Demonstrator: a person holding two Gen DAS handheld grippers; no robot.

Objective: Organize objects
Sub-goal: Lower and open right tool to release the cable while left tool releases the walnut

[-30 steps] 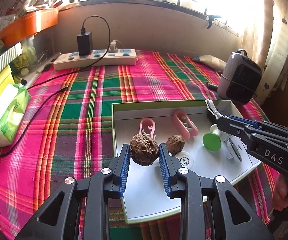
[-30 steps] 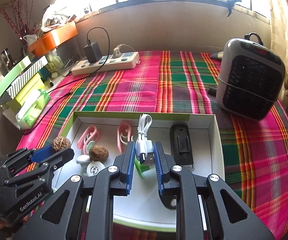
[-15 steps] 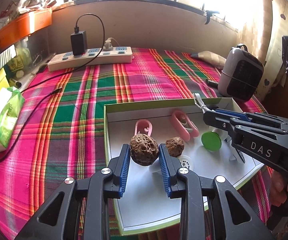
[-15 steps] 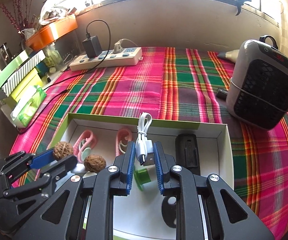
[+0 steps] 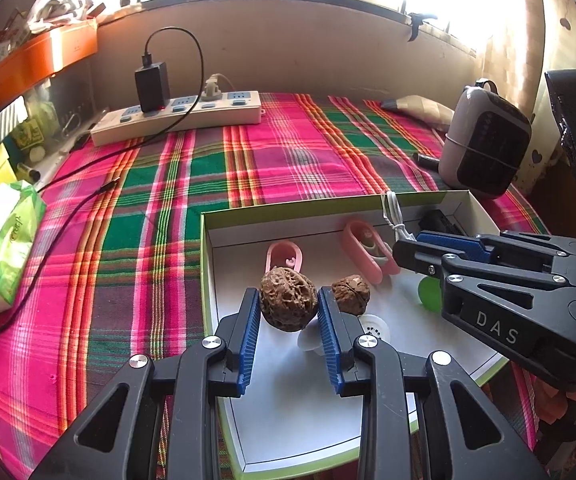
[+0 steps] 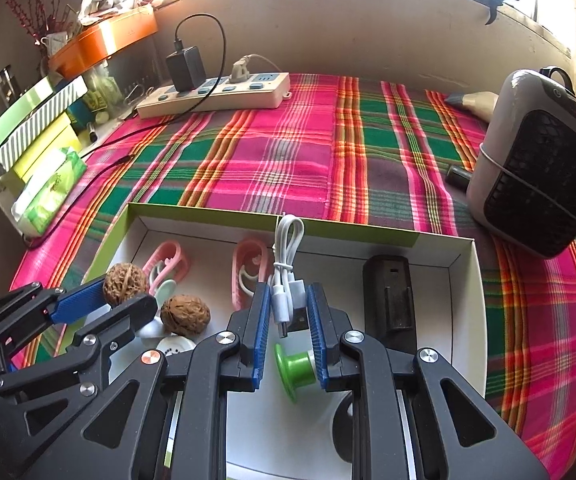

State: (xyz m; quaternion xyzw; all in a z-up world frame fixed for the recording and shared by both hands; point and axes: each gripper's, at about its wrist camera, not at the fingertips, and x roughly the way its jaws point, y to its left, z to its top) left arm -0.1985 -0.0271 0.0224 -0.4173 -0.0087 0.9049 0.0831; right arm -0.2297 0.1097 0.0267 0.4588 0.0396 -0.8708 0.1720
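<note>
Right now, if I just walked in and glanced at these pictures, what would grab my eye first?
Probably the loud pink-and-green plaid cloth over the whole table, with a shallow white box sitting on it. Over that box, the left gripper pinches a wrinkled walnut between blue fingers, and the right gripper clamps a coiled white USB cable. A second walnut lies in the box near two pink clips.

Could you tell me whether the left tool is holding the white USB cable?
No, the left tool grips a walnut, while the white USB cable sits in the right tool.
</note>
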